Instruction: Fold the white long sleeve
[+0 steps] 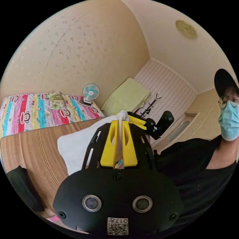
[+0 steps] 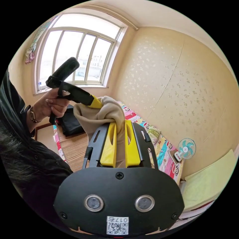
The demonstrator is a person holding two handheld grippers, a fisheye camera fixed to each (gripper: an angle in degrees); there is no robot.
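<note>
Left gripper (image 1: pixel 119 129) and right gripper (image 2: pixel 120 129) both pinch the white long sleeve (image 1: pixel 74 147), held up w/ the other gripper at 1 o'clock. It hangs over the mat (image 1: pixel 32 149). Cloth is bunched; a loose pinch could let it slip & drop.

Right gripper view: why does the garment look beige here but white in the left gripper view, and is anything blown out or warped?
Right gripper view: the window is blown out, backlighting the white long sleeve so it reads beige. Left gripper view: even light, garment white. Both views: fisheye bends the walls, with black corners.
</note>
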